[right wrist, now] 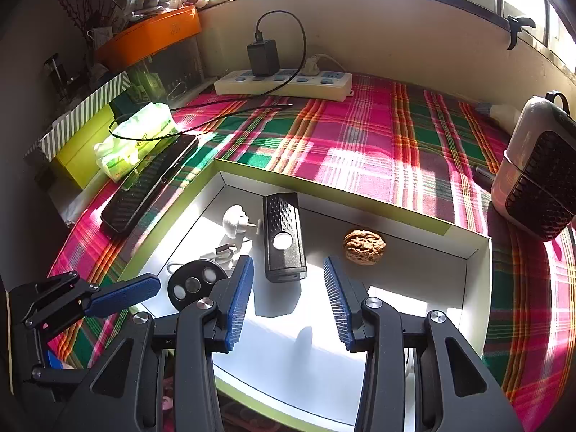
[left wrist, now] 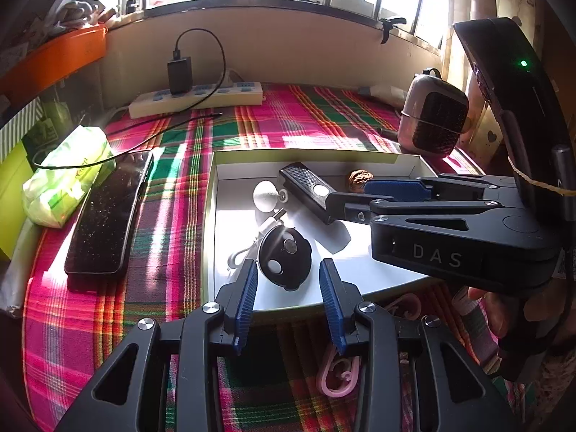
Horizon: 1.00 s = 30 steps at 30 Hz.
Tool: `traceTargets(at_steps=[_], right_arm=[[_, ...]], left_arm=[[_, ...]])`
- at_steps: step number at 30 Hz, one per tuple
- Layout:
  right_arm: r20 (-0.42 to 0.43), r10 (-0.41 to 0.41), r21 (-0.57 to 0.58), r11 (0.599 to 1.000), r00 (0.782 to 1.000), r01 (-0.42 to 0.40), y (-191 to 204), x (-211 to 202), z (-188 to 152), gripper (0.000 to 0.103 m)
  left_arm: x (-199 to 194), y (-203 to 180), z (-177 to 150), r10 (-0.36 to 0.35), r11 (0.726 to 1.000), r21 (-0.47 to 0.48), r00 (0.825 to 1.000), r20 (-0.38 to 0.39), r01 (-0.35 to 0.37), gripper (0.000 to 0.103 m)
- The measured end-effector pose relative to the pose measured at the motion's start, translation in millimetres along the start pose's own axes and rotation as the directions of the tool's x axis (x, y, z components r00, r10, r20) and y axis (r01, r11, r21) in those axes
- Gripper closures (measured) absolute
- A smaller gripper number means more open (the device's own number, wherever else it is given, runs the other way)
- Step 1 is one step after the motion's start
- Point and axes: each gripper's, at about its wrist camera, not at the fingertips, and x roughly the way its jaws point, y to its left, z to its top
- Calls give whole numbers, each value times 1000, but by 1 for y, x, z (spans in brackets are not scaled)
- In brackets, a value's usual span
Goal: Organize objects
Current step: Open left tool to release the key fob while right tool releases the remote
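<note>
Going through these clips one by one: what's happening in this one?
A person holds a gripper in each hand over a shallow white box on a plaid cloth. Both the left gripper and right gripper are open and empty. In the box lie a black rectangular device, a round black disc, a white plug with cable and a walnut. A phone still lies outside.

Pink-green plaid cloth [right wrist: 360, 136], white tray [right wrist: 288, 360], brown walnut [right wrist: 364, 246], orange box [right wrist: 151, 36]
</note>
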Motion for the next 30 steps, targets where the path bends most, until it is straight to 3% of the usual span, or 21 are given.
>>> traceTargets(at_steps=[14, 30], right_arm=[[64, -10, 27, 1000, 998, 8, 7, -31, -18, 61], [105, -25, 32, 999, 994, 22, 16, -56, -49, 61]], left_arm=[[-28, 2, -12, 31, 999, -10, 998, 53, -30, 69], [-46, -1, -34, 0, 1000, -21, 998, 62, 2, 69]])
